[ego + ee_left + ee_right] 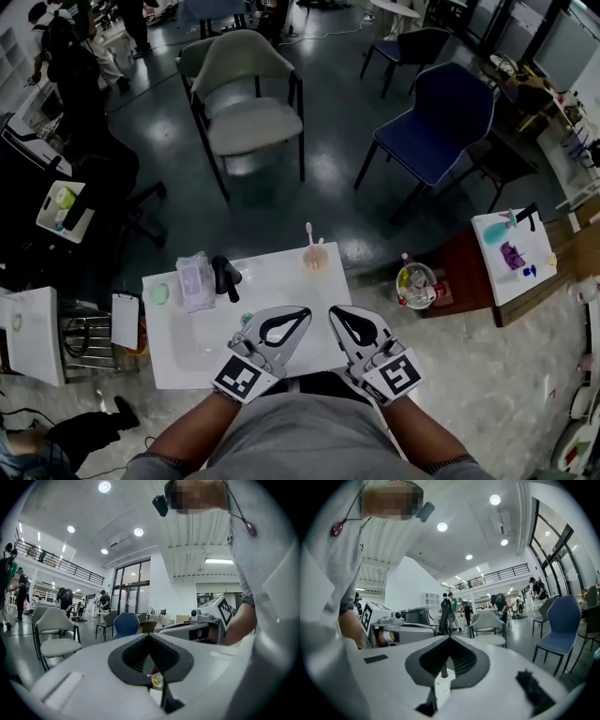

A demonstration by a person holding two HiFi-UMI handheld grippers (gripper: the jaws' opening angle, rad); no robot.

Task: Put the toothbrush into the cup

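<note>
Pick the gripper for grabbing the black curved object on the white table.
Left, probably: the black curved object lies left of both, nearer the left gripper; the right gripper would cross over. Both shut, empty.

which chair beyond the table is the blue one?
The blue chair, right of the beige chair and nearer than the dark chair behind it.

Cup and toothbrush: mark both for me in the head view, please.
cup (316, 259), head view, on its pink side wall.
toothbrush (308, 231), head view, on the white end above the cup's rim.
</note>
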